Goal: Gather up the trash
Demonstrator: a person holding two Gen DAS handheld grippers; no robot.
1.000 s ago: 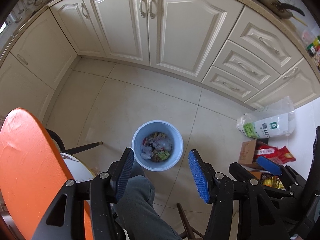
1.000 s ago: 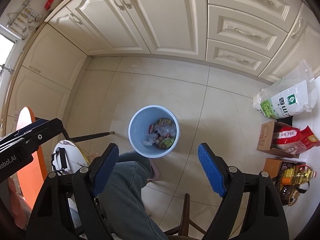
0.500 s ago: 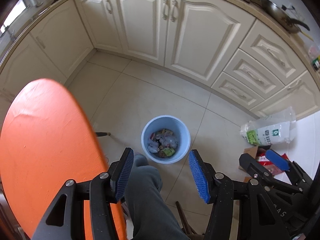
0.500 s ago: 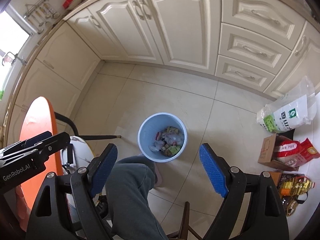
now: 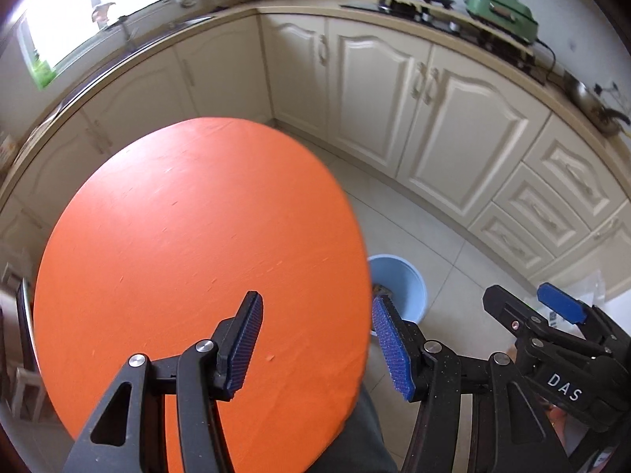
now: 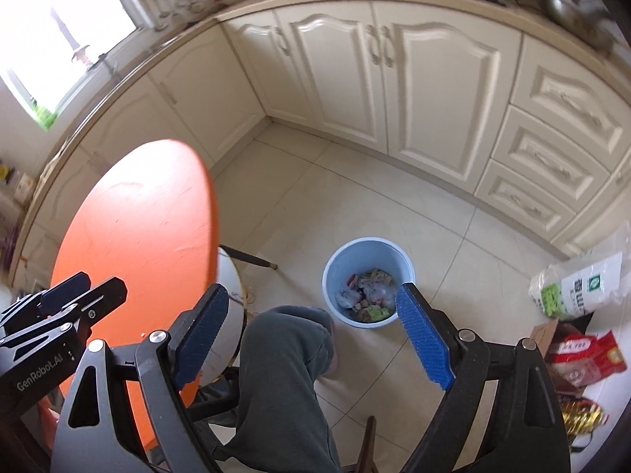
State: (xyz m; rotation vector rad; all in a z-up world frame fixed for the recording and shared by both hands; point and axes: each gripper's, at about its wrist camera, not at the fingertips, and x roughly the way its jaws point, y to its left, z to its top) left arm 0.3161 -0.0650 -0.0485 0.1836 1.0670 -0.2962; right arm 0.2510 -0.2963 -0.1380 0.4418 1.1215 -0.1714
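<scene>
A light blue bin [image 6: 357, 254] stands on the tiled floor with mixed wrappers and crumpled paper [image 6: 368, 295] inside. In the left wrist view the bin [image 5: 406, 287] is partly hidden behind the edge of the round orange table [image 5: 189, 236]. My left gripper [image 5: 315, 303] hangs open over the table's near right rim, with nothing between its blue pads. My right gripper [image 6: 311, 291] is above the person's knee [image 6: 284, 354], its jaws opening and empty. Its right pad [image 6: 422, 335] overlaps the bin's near edge in the picture.
Cream cabinets [image 6: 434, 90] run along the back and left. A white rice bag [image 6: 583, 287], a cardboard box with red packets [image 6: 579, 354] and a bottle sit on the floor at right. A white stool seat [image 6: 228, 315] stands beside the orange table [image 6: 138, 236].
Both grippers have risen and swung left. The orange table now fills most of the left wrist view and covers part of the bin. The right jaws stand slightly wider.
</scene>
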